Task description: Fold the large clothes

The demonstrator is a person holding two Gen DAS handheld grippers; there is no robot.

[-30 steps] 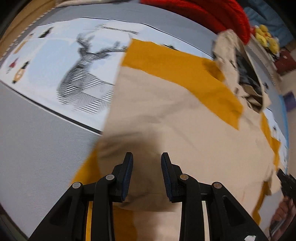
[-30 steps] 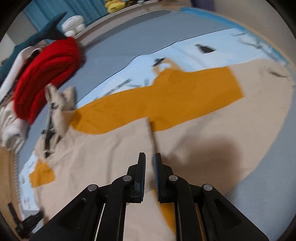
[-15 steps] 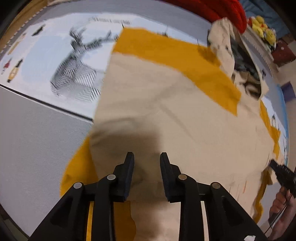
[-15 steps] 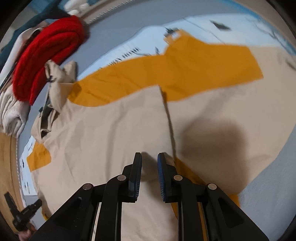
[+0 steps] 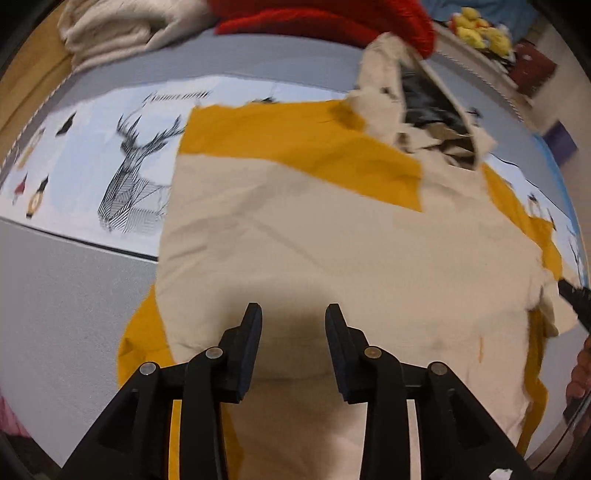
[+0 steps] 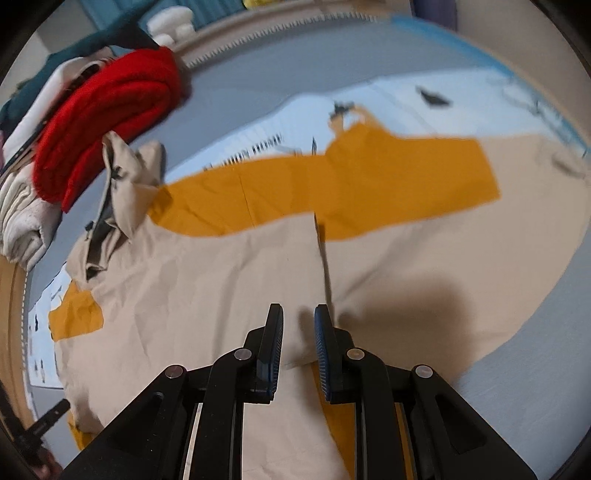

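A large beige garment with mustard-yellow panels lies spread flat. Its crumpled collar end points toward the red knit. My left gripper hovers over the near beige part. Its jaws are opening, and the pads press on nothing. In the right wrist view the same garment shows a folded edge running up from my right gripper. That gripper's jaws stand a little apart, and the beige fold corner lies loose under the gap. The right gripper's black tip shows at the left view's edge.
A red knit and folded cream clothes are piled beyond the collar. Under the garment lies a light-blue sheet with a deer print on a grey mat. Yellow plush toys sit far back.
The left gripper has lifted and pulled back, so more of the garment and the cream pile show. The right jaws went from nearly shut to slightly apart.
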